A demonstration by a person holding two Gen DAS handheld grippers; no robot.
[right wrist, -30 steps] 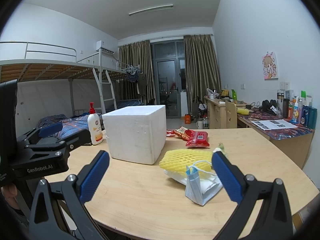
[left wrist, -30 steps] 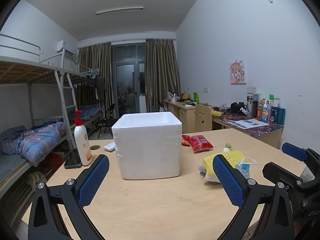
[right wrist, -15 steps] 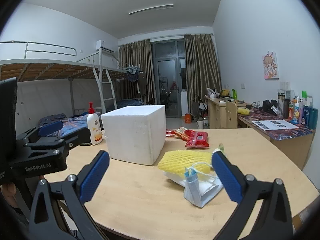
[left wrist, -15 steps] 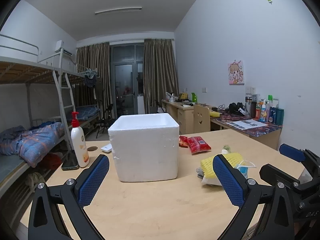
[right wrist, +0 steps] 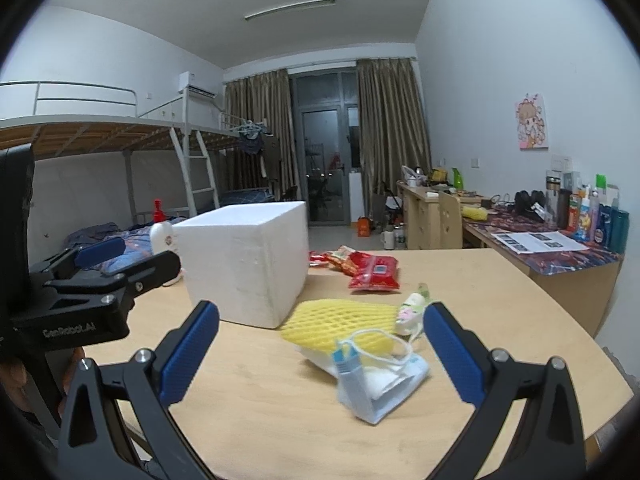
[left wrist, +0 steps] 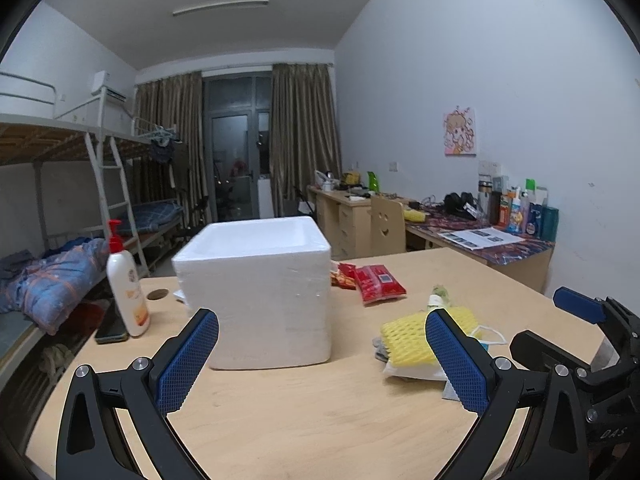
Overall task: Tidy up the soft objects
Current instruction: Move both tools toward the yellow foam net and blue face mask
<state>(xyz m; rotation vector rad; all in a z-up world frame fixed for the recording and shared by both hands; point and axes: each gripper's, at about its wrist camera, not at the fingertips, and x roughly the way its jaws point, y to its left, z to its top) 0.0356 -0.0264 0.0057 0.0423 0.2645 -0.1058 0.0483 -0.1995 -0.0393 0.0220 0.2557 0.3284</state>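
Hovering wide-jawed and empty, the left gripper [left wrist: 320,356] faces the foam box [left wrist: 256,292]; the right gripper [right wrist: 320,354], equally spread, frames the yellow foam net [right wrist: 340,322] and what looks like a face mask [right wrist: 380,384], with bare tabletop [right wrist: 280,420] toward the near edge.

Both grippers are being shown as black, angular frames. On the left gripper [left wrist: 322,360], two fingers [left wrist: 188,358] are being seen faced with blue pads of fine mesh texture, and round silver screws are being displayed along each arm. The right gripper [right wrist: 320,356] is being presented in the same build: blue textured pads [right wrist: 452,354], silver screws, triangular cut-outs near the base. On the side of the left gripper's black body, as seen from the right wrist camera, white lettering reading "GenRobot.AI" is being shown.
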